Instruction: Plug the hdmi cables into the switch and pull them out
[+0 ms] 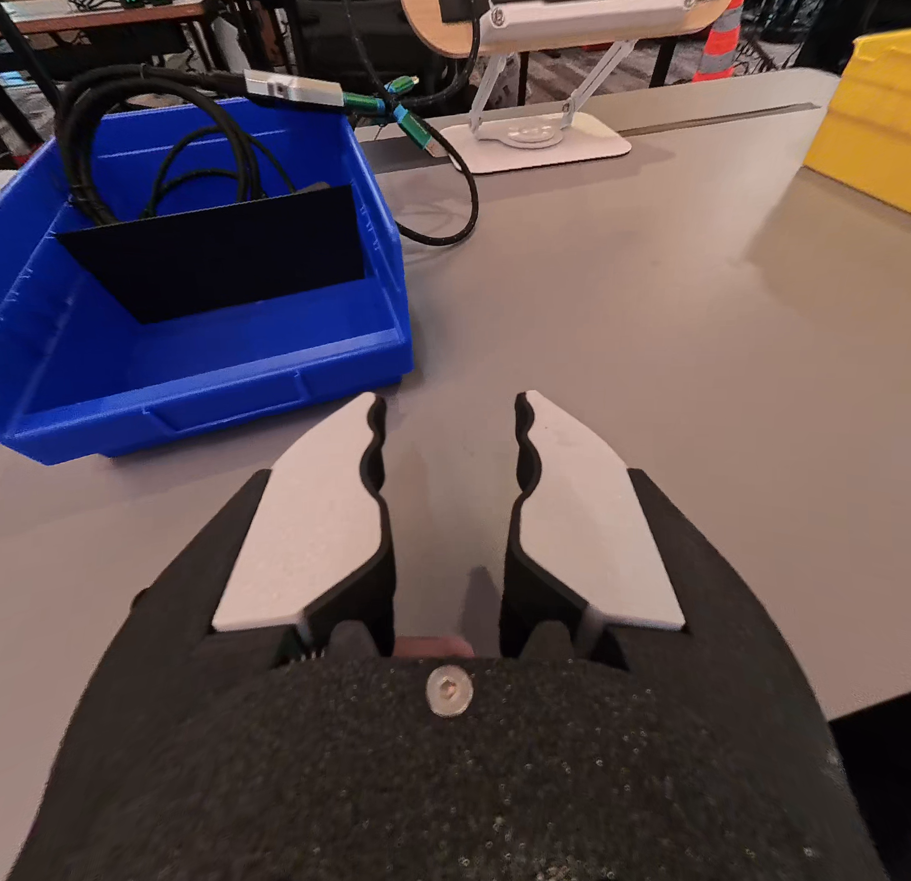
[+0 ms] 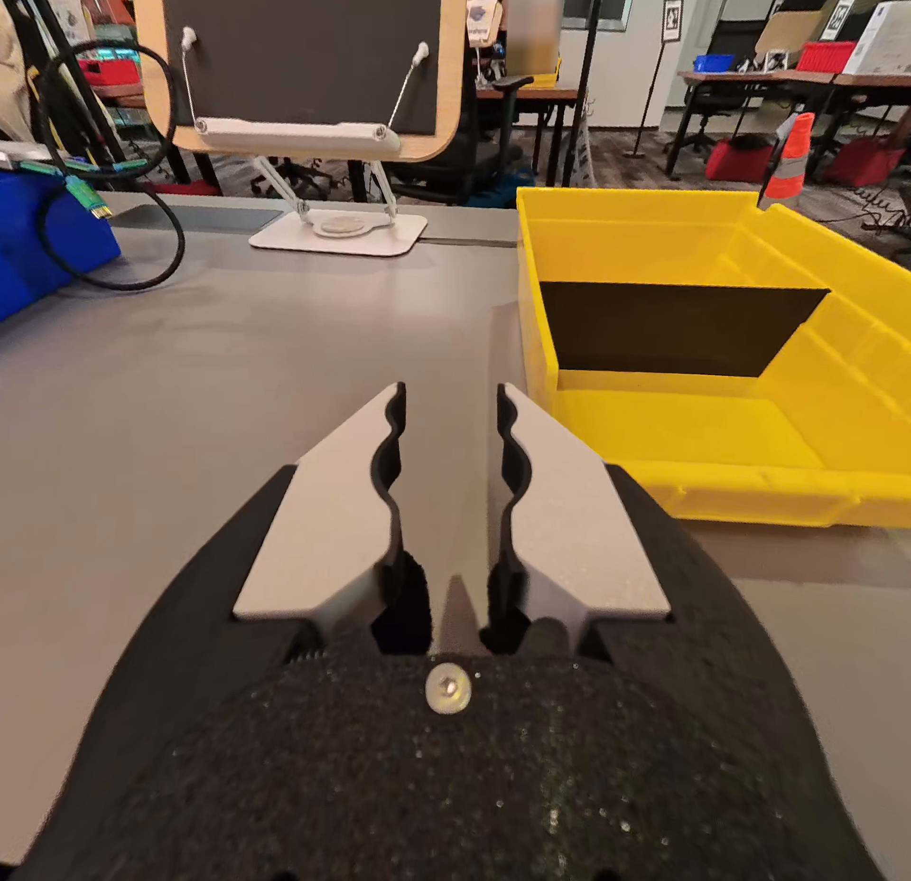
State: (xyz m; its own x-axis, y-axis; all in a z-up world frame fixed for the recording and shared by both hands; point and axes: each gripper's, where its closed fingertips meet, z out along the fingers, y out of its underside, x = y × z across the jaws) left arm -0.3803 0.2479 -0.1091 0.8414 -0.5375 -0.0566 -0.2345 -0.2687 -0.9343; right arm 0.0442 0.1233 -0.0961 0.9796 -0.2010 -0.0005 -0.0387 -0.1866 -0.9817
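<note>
A silver HDMI switch [image 1: 294, 88] rests on the far rim of a blue bin [image 1: 276, 364], with green-ended black braided cables [image 1: 365, 102] plugged into its right end. One loose green plug [image 1: 418, 131] hangs over the table, and its cable [image 1: 471, 206] loops onto the tabletop. More cable coils lie in the bin's rear section. My left gripper [image 1: 449, 403] is open and empty above the grey table, to the right of the bin's near corner. My right gripper [image 2: 451, 389] is open and empty, left of a yellow bin [image 2: 690, 492]. The loose plug also shows in the right wrist view [image 2: 88, 201].
A white stand [image 1: 537, 137] holding a wood-framed board [image 2: 305, 58] sits at the table's far edge. Both bins have a black divider [image 1: 217, 250] across them. The yellow bin [image 1: 872, 132] is at the right. An orange cone [image 2: 791, 157] and other tables stand beyond. There is about 45 cm between the tips of the two grippers. My right tips are about 55 cm from the silver HDMI switch [image 1: 294, 88], my left tips only 25 cm.
</note>
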